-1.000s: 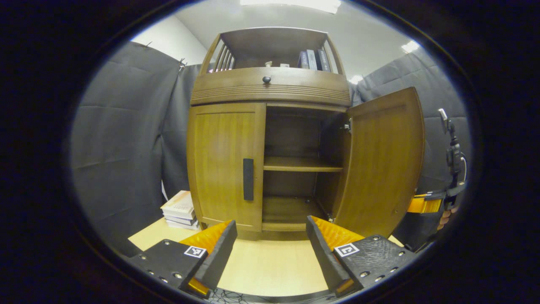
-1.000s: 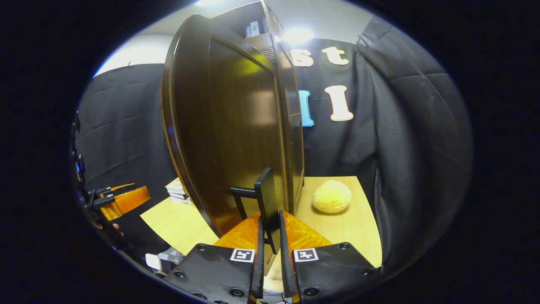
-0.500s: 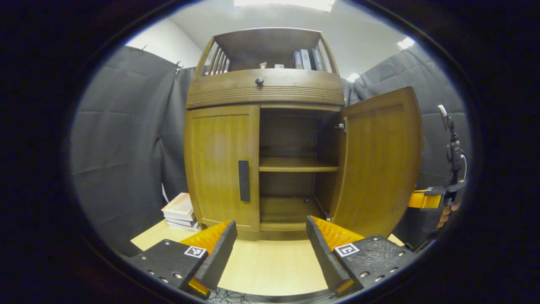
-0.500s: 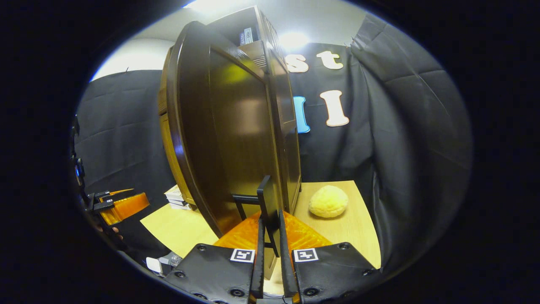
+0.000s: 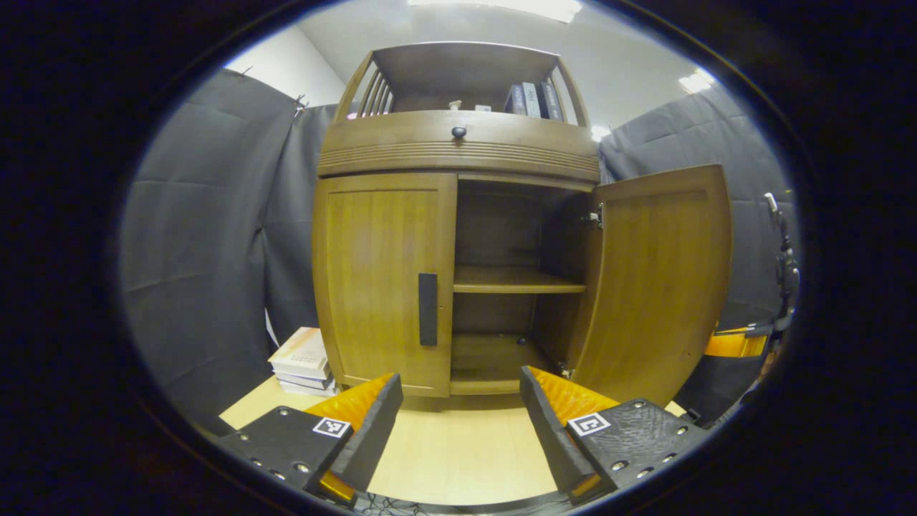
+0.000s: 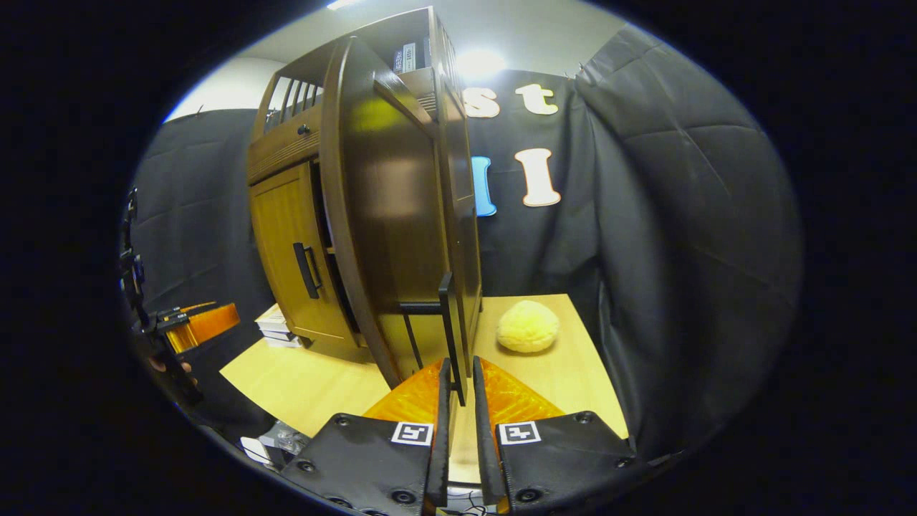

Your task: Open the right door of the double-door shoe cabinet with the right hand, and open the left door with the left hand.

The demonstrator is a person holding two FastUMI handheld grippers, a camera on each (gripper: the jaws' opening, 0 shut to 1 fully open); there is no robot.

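tongs in my right hand (image 6: 458, 373) are pinched together on the black bar handle (image 6: 448, 322) of the right door (image 6: 387, 215) of the brown wooden double-door shoe cabinet (image 5: 458, 150), both fingers pressing on the handle's lower end. that door stands swung wide, its dark outer face toward my right gripper view and its lighter inner face (image 5: 655, 279) showing in my left gripper view, hinged at the cabinet's right side. behind it the right half of the cabinet lies open, with a wooden shelf (image 5: 517, 279) across the middle.

my left tongs (image 5: 458, 401) hang in front of the cabinet with their fingers wide apart, holding nothing, low over the pale wooden desk (image 5: 458, 451) and well short of the woodwork. the left door (image 5: 383, 279) is shut, its black vertical handle (image 5: 428, 309) near its inner edge, untouched.

above the doors runs a drawer front with a small dark round knob (image 5: 458, 132), and over that an open top shelf with a few upright dark books (image 5: 530, 99). a stack of flat books (image 5: 304, 358) lies on the desk just beside the cabinet's left side. a pale yellow round lump (image 6: 528, 326) sits on the desk near the cabinet's right side, apart from it.
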